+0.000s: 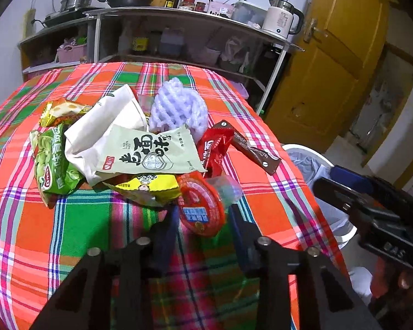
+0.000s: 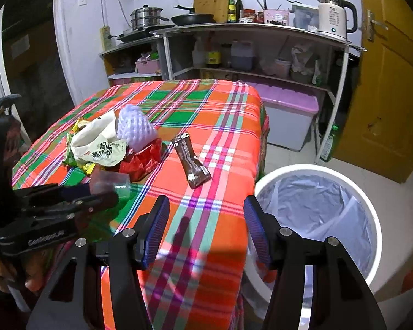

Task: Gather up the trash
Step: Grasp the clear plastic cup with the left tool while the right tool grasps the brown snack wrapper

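Observation:
A pile of snack wrappers lies on the plaid tablecloth (image 1: pixel 68 220): a beige packet (image 1: pixel 151 151), a green packet (image 1: pixel 52 162), a yellow packet (image 1: pixel 146 187), a red wrapper (image 1: pixel 212 145) and a white foam net (image 1: pixel 179 110). A brown bar wrapper (image 2: pixel 192 162) lies apart to the right. My left gripper (image 1: pixel 202 220) is shut on a clear plastic cup with a red lid (image 1: pixel 201 206) at the pile's near edge. My right gripper (image 2: pixel 206 228) stands open and empty over the table's near right corner, beside the white lined trash bin (image 2: pixel 316 206).
Behind the table stands a metal shelf (image 2: pixel 261 30) with a kettle (image 2: pixel 333 13), pans and bottles. A storage box with a purple lid (image 2: pixel 289 101) sits under it. A yellow door (image 2: pixel 385 82) is at the right. The bin stands on the floor off the table's right edge.

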A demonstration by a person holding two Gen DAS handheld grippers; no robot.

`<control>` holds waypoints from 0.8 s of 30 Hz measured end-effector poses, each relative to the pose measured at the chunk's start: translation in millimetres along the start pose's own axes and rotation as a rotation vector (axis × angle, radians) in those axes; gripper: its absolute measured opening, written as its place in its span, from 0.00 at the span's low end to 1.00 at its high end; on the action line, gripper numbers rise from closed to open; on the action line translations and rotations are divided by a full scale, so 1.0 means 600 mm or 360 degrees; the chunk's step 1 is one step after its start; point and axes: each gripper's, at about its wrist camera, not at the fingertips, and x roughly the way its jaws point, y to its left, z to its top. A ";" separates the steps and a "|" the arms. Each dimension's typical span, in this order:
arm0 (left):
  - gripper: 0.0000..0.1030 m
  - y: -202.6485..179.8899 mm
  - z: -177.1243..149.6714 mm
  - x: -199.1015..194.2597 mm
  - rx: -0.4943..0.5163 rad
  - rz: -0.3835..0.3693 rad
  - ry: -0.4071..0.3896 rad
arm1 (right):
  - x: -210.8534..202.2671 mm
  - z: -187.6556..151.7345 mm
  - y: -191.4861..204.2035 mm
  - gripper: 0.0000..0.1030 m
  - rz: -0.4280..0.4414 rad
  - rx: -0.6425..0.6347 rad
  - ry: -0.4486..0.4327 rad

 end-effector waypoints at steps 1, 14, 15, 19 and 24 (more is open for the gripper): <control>0.30 0.001 -0.001 -0.002 0.0004 -0.0007 -0.0006 | 0.005 0.003 0.000 0.55 0.0009 -0.0002 0.0008; 0.09 0.005 -0.006 -0.023 0.0040 -0.0040 -0.0061 | 0.088 0.041 0.013 0.45 0.0109 -0.0079 0.0150; 0.09 0.007 -0.008 -0.025 0.0037 -0.0044 -0.0065 | 0.093 0.044 0.014 0.45 0.0108 -0.0085 0.0157; 0.08 0.010 -0.009 -0.032 0.0030 -0.0055 -0.0071 | 0.114 0.054 0.011 0.45 0.0117 -0.0085 0.0197; 0.08 0.012 -0.011 -0.039 0.0035 -0.0062 -0.0082 | 0.130 0.059 0.003 0.45 0.0123 -0.0071 0.0225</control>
